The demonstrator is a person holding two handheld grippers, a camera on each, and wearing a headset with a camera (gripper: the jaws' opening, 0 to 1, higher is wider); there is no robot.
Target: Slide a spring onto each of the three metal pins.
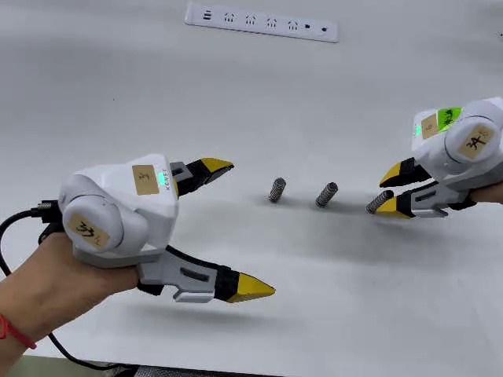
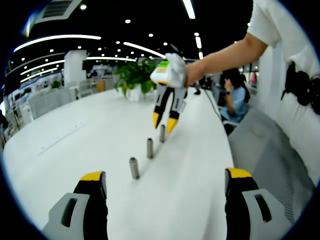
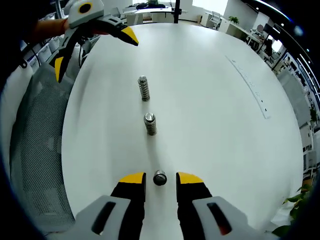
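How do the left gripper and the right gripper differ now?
The left gripper has its jaws spread wide; the right gripper has them narrow. The left gripper is away from the end spring; the right gripper's jaws flank it, with small gaps. Both have yellow tips and grip nothing.

White table [image 1: 157,94]: three spring-wrapped pins [image 1: 326,195] standing in row; power strip [image 1: 262,22] near far edge.

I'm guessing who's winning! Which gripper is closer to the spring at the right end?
Right. The right gripper has its open jaws on either side of that spring; the left gripper hangs open past the row's far end.
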